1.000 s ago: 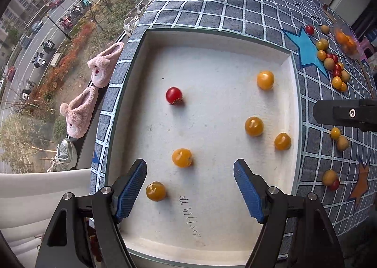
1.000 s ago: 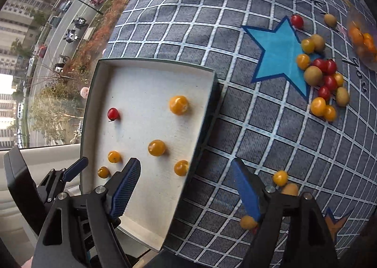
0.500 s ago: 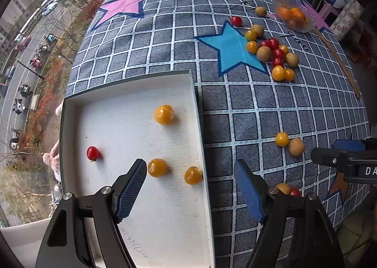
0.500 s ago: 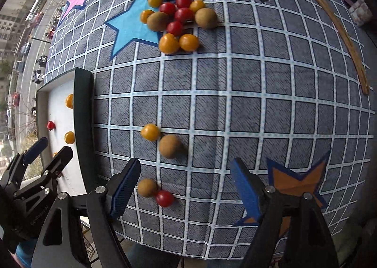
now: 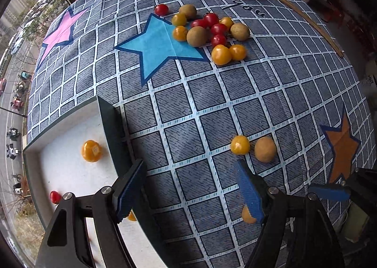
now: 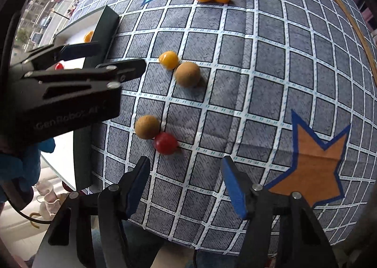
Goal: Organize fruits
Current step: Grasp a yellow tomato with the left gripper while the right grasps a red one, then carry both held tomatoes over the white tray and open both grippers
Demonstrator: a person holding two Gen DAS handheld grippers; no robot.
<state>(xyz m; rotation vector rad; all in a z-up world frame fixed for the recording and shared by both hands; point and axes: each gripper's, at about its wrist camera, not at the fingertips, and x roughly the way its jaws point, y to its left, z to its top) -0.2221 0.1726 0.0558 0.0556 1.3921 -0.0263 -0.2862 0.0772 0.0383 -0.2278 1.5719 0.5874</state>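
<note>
Fingers [image 5: 247, 194] of both grippers spread wide, gripping nothing; a second ago above the tray, both views have swung right to loose fruit.

Left to right: white tray [image 5: 110, 121], one yellow tomato [image 5: 91, 150], one red showing; on the worktop [image 6: 271, 67], near group: one yellow tomato [image 6: 168, 60], two brown fruits [image 6: 187, 74], one red tomato [image 6: 165, 143]. Next pick likely here.

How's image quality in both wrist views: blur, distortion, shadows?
Left wrist: strong fisheye bulge bends the tablecloth grid; the fruit pile is sharp; shadows soft, no glare. Right wrist: same bulge; the left gripper close to the lens looks slightly soft; red tomato is crisp.
</note>
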